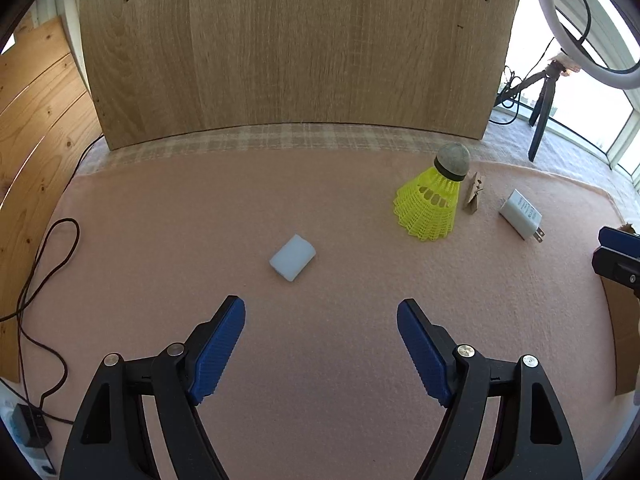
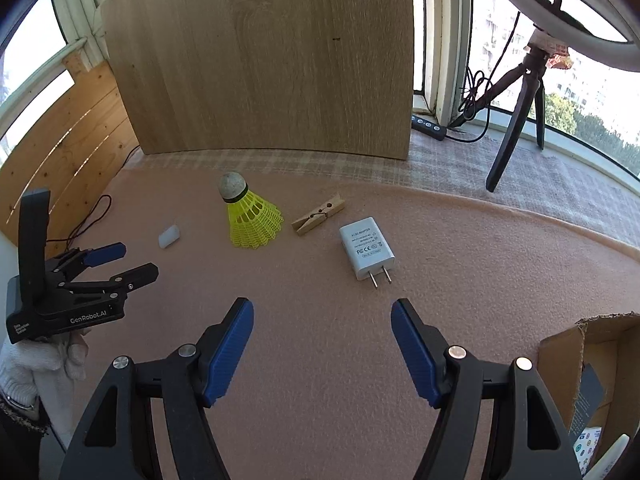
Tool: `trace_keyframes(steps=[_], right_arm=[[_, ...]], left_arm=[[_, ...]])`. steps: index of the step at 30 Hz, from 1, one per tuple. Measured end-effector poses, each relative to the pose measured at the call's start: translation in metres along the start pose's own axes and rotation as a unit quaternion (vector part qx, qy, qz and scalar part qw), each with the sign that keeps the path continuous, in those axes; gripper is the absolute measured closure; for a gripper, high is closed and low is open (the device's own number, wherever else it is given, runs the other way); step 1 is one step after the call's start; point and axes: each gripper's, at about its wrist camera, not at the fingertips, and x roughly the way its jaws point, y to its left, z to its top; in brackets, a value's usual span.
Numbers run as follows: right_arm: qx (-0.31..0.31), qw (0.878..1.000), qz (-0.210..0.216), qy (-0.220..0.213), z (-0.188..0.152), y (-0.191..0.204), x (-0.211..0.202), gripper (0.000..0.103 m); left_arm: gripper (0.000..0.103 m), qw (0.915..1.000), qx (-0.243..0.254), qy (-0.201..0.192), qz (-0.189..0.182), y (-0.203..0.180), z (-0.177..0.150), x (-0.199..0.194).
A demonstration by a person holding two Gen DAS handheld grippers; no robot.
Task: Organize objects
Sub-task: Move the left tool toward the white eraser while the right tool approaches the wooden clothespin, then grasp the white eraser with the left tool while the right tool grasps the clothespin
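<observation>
Above pink mat [image 1: 320, 208], left hand-held gripper [image 1: 320, 312] open, empty

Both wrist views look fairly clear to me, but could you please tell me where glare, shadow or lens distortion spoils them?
Left wrist view: the window behind the ring light is blown out white, and the wooden board bows with fisheye curvature. Right wrist view: the panes glare similarly, yet the charger label stays sharp; the shuttlecock casts only a soft shadow.

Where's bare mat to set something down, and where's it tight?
Free: pink felt mat in front of the small white block, and left of it toward the dark cable. Crowded: far right, where yellow shuttlecock, wooden clothespin and white plug adapter cluster.
</observation>
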Motion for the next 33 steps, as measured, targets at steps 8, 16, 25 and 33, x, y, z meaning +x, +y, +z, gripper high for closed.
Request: trace_keyframes(steps=[8, 16, 25, 33], right_arm=[[0.053, 0.997, 0.047, 0.024, 0.036, -0.003, 0.046, 0.049], [0.158, 0.984, 0.055, 0.066, 0.077, -0.03, 0.093, 0.061], [0.143, 0.983, -0.012, 0.111, 0.096, -0.016, 0.127, 0.068], [0.118, 0.984, -0.053, 0.126, 0.093, -0.006, 0.144, 0.068]], left_arm=[[0.025, 0.9999, 0.013, 0.004, 0.002, 0.023, 0.009, 0.025], [0.028, 0.9997, 0.025, 0.005, -0.005, 0.031, 0.016, 0.039], [0.028, 0.9989, 0.042, 0.017, -0.015, 0.028, 0.025, 0.054], [0.037, 0.9984, 0.05, 0.021, -0.017, 0.017, 0.03, 0.065]])
